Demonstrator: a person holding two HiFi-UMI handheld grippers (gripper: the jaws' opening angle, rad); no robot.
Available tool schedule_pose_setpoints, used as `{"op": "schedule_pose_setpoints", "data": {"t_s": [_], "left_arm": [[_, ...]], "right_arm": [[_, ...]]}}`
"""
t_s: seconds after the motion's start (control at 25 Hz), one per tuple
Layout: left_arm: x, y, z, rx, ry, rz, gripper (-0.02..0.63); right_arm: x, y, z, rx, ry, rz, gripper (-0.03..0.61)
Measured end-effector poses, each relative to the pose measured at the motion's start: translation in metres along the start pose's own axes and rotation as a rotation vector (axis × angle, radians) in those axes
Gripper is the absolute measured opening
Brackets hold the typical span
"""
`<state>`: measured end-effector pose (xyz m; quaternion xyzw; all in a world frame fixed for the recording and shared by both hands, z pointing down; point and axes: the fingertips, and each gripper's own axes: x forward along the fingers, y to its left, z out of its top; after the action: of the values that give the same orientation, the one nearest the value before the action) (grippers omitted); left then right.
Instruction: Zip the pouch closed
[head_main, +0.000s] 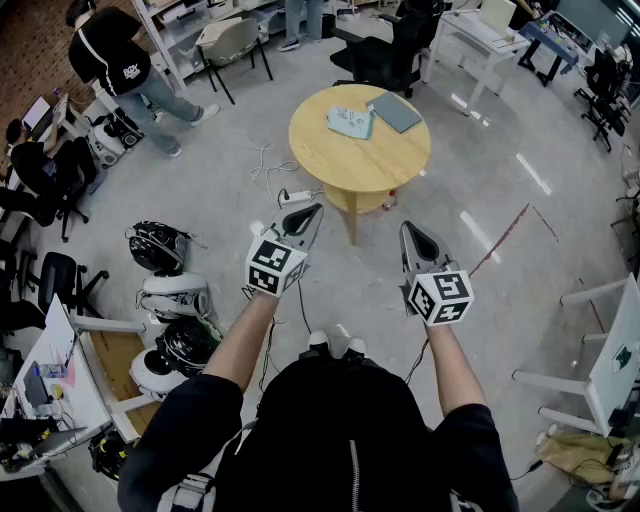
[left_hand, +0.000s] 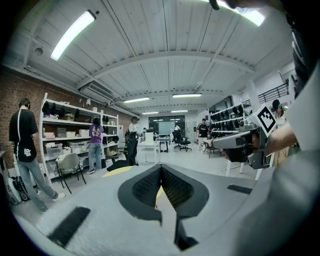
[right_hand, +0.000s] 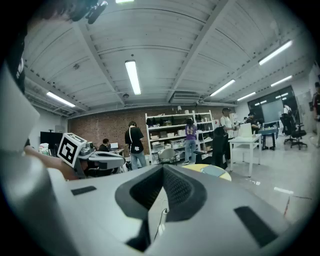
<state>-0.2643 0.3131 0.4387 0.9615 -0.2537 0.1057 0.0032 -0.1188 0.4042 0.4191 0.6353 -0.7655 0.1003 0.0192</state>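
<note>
A teal pouch lies on the round wooden table ahead of me, beside a flat grey item. My left gripper and right gripper are held side by side in the air, well short of the table, pointing toward it. Both are shut with nothing between the jaws. In the left gripper view the jaws meet at the tip, and the right gripper shows at the right. In the right gripper view the jaws meet too, with the table's edge and the pouch beyond.
A power strip and cables lie on the floor in front of the table. Helmets and a low white shelf are at my left. A black office chair, white desks and several people stand around the room.
</note>
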Motion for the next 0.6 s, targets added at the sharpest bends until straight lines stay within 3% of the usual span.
{"op": "schedule_pose_setpoints", "data": {"t_s": [0.6], "left_arm": [[0.02, -0.049, -0.008, -0.033, 0.008, 0.075, 0.006]], "right_arm": [[-0.033, -0.049, -0.026, -0.009, 0.05, 0.056, 0.003]]}}
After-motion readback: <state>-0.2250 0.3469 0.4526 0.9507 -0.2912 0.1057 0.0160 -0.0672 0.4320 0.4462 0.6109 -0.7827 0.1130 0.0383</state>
